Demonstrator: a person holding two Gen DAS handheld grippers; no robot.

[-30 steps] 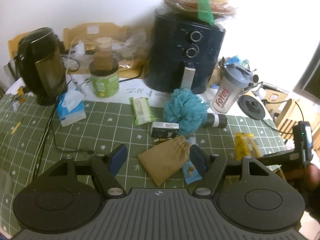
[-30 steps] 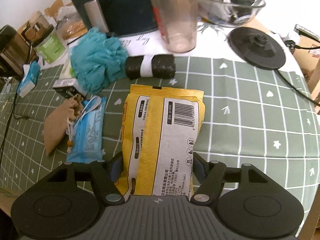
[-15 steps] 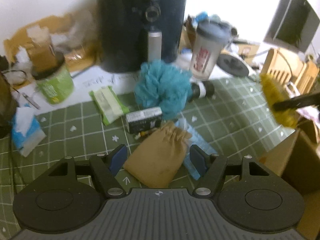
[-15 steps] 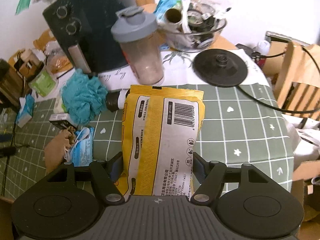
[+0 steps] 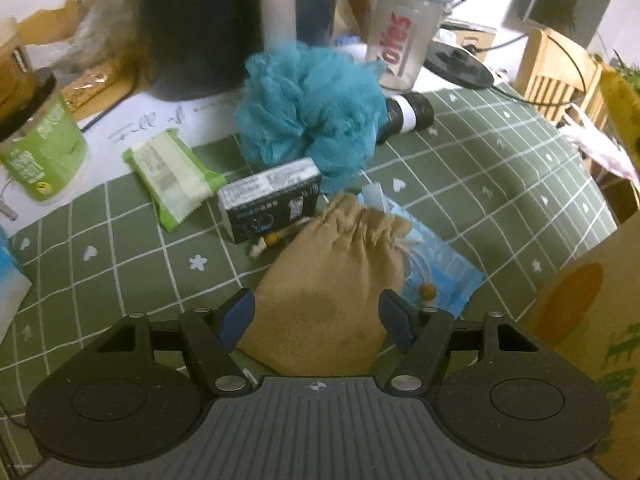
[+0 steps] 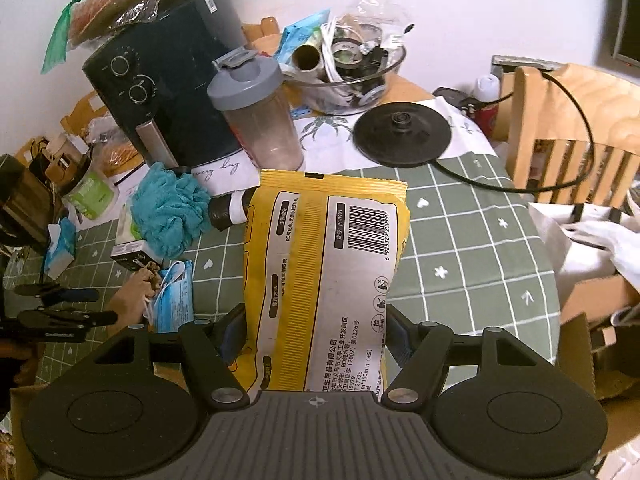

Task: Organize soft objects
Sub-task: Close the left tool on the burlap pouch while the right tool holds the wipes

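Tan cloth, a drawstring pouch [image 5: 332, 280], lay on the green checked tablecloth [image 5: 500, 184] directly between the blue pads of the left gripper [image 5: 316, 314]. The jaws had just been closing a little, yet the pads stood at the pouch's two sides with no visible squeeze, so the tool counted as open around it. Just beyond the pouch's gathered neck sat a small dark box [image 5: 270, 200], and past that a teal mesh bath puff [image 5: 312, 112]. To the right of the pouch, partly under it, lay a blue plastic packet [image 5: 440, 276]; to the left of the box, a green wrapped pack [image 5: 172, 176].

The right gripper [image 6: 312, 332] was clamped on a yellow packet [image 6: 324, 264], its pads pressing both long edges, the packet standing up out of the jaws above the table. Far to the left of that tool, the pouch [image 6: 128, 304] showed beside the dark fingers [image 6: 68, 318] of the other gripper. A cardboard box [image 5: 592, 320] stood at the right of the left tool.
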